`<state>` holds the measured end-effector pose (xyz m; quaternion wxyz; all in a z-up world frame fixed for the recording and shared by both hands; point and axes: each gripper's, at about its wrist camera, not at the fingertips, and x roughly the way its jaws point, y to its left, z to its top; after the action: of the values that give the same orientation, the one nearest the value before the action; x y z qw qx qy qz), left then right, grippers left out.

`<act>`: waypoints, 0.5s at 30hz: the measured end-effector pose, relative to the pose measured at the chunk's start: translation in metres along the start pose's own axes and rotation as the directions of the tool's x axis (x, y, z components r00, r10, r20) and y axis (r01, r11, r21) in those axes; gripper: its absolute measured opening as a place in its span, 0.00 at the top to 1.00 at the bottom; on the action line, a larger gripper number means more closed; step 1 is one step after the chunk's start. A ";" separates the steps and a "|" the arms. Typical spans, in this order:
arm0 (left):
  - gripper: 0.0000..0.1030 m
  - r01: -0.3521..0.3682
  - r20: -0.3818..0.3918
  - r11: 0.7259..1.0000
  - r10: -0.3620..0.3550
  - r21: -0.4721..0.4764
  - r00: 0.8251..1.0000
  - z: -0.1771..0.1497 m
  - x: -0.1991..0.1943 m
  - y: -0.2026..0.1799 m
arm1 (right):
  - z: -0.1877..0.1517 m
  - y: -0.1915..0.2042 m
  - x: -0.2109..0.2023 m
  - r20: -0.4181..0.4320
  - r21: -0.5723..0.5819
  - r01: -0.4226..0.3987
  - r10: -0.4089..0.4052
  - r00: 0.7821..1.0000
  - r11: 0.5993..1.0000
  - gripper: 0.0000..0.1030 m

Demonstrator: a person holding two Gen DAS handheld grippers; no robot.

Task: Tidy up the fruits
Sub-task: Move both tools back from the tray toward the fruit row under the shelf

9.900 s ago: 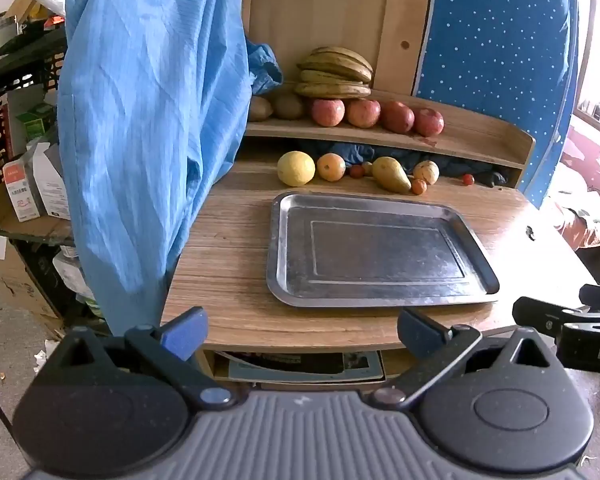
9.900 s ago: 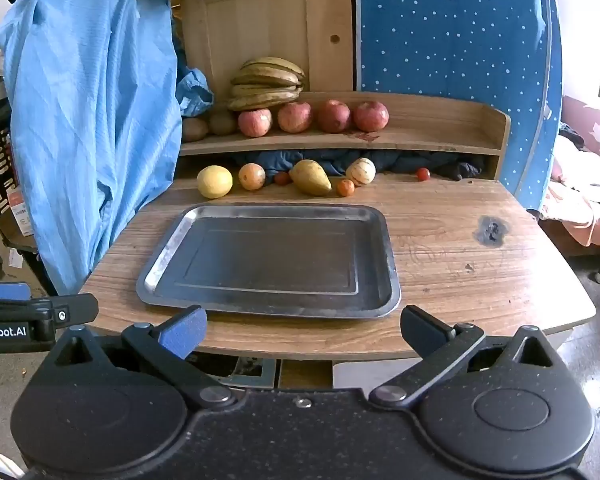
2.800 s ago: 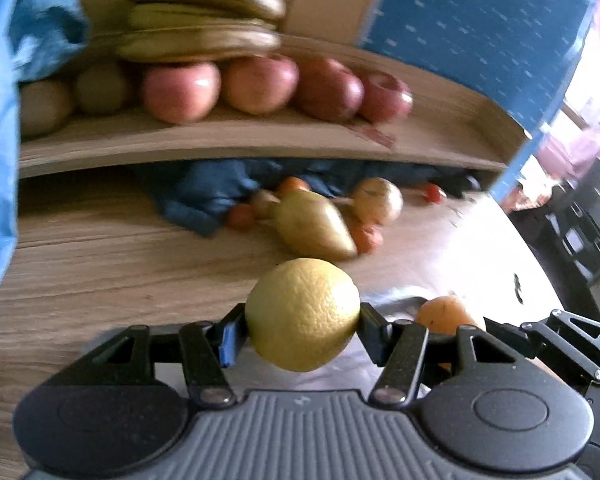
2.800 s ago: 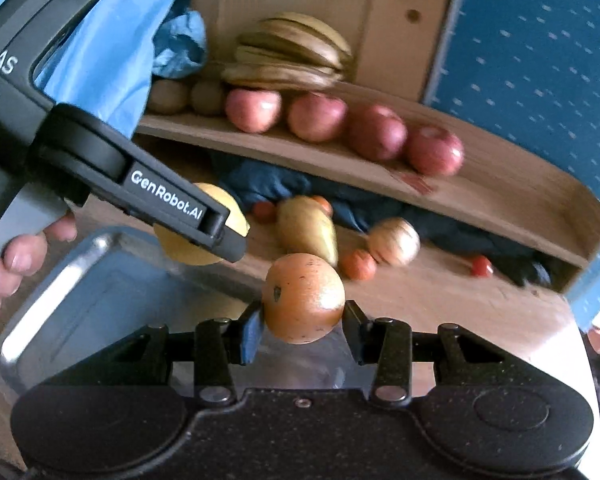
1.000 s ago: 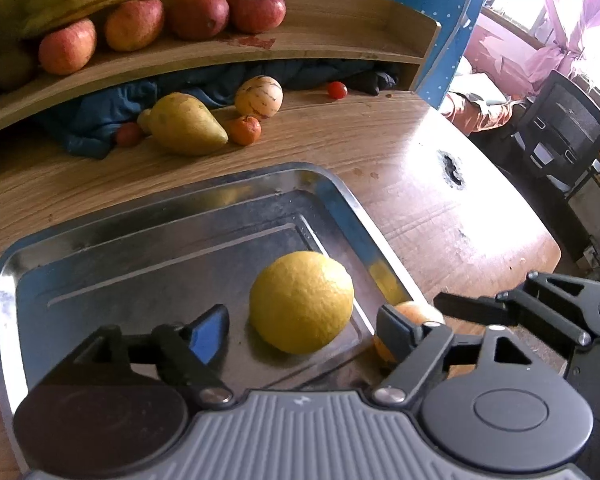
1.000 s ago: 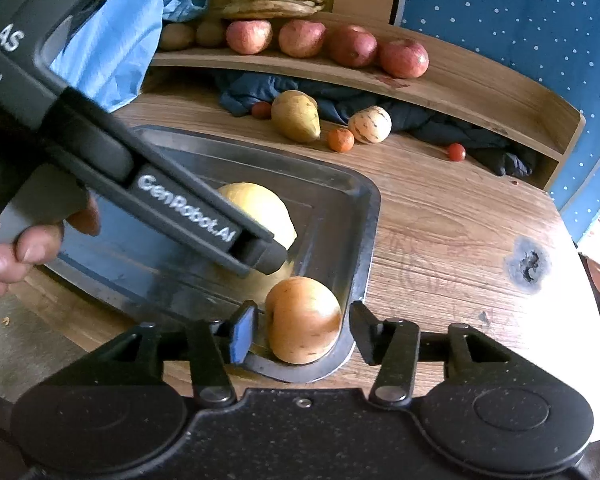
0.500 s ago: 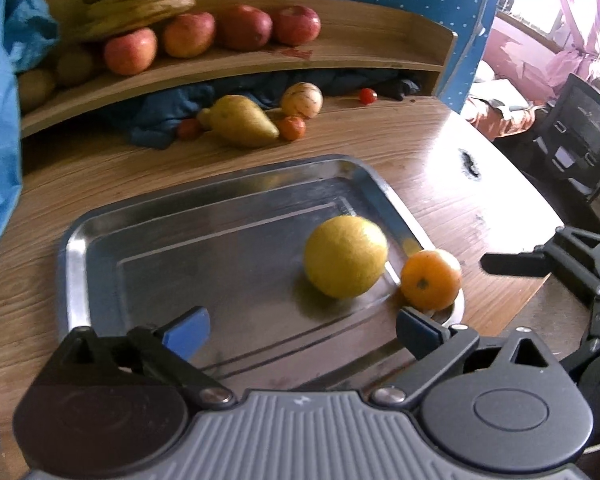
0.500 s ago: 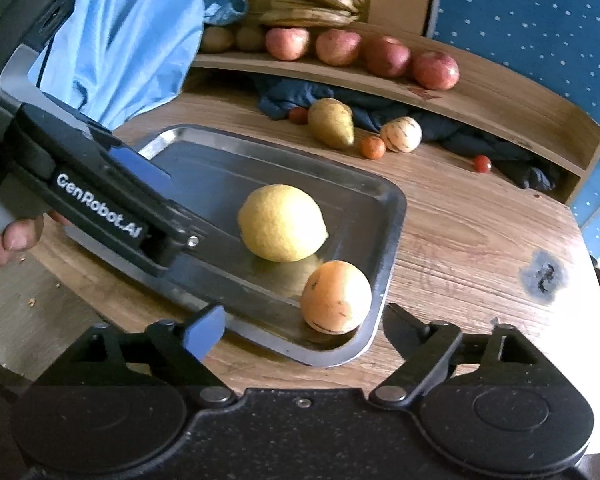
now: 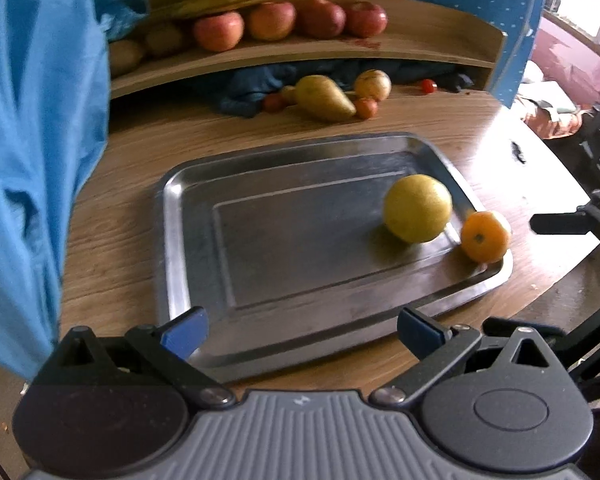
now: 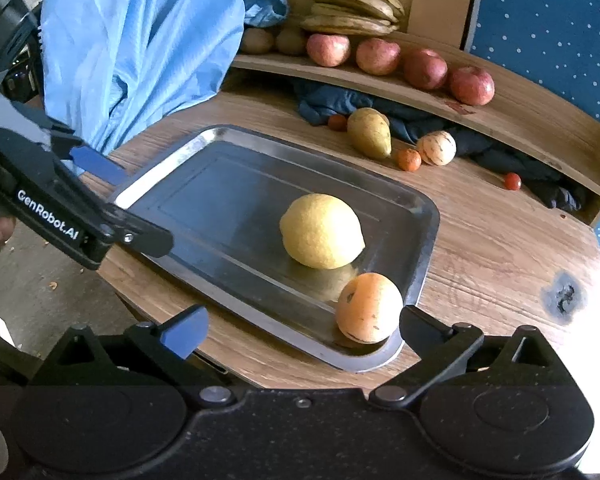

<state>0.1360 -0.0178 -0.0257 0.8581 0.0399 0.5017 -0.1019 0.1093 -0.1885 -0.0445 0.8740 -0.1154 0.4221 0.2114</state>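
Note:
A yellow lemon (image 9: 418, 208) (image 10: 320, 232) lies in the steel tray (image 9: 188, 240) (image 10: 160, 160) toward its near right end. An orange (image 9: 485, 236) (image 10: 368, 308) rests in the tray's near right corner against the rim. My left gripper (image 9: 300, 330) hangs open over the tray's near edge with nothing between its fingers; the right wrist view has it at the tray's left end (image 10: 140, 208). My right gripper (image 10: 302, 330) is opening, its pads off the orange, which sits just inside the right finger.
At the back of the wooden table lie a pear (image 10: 370, 132), a striped round fruit (image 10: 436, 148) and small red and orange fruits. The shelf above holds apples (image 10: 400, 60) and bananas (image 10: 352, 8). A blue cloth (image 9: 32, 160) hangs at the left.
Both grippers have let go: lemon and orange now lie free in the tray. The left gripper has drawn back and left from the lemon; the right jaws have spread wide.

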 end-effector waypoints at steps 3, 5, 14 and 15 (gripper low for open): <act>0.00 -0.019 -0.009 1.000 0.019 -0.009 1.000 -0.001 -0.002 0.007 | 0.003 0.001 0.000 0.005 0.004 0.001 -0.001 1.000 1.000 0.01; 0.00 -0.030 -0.011 0.999 0.030 -0.014 0.999 0.001 -0.002 0.012 | 0.006 0.001 0.000 0.009 0.010 0.001 -0.001 1.000 1.000 0.01; 0.00 -0.033 0.001 0.999 0.033 -0.018 0.999 0.031 0.012 0.033 | 0.026 -0.004 0.010 0.032 0.047 0.037 -0.038 0.999 0.998 0.01; 0.00 -0.030 0.003 0.999 0.030 -0.016 1.000 0.036 0.014 0.035 | 0.029 -0.005 0.011 0.035 0.053 0.043 -0.045 0.998 0.998 0.01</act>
<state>0.1814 0.0082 -0.0216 0.8606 0.0405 0.5005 -0.0853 0.1381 -0.1791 -0.0356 0.8887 -0.0979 0.4089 0.1829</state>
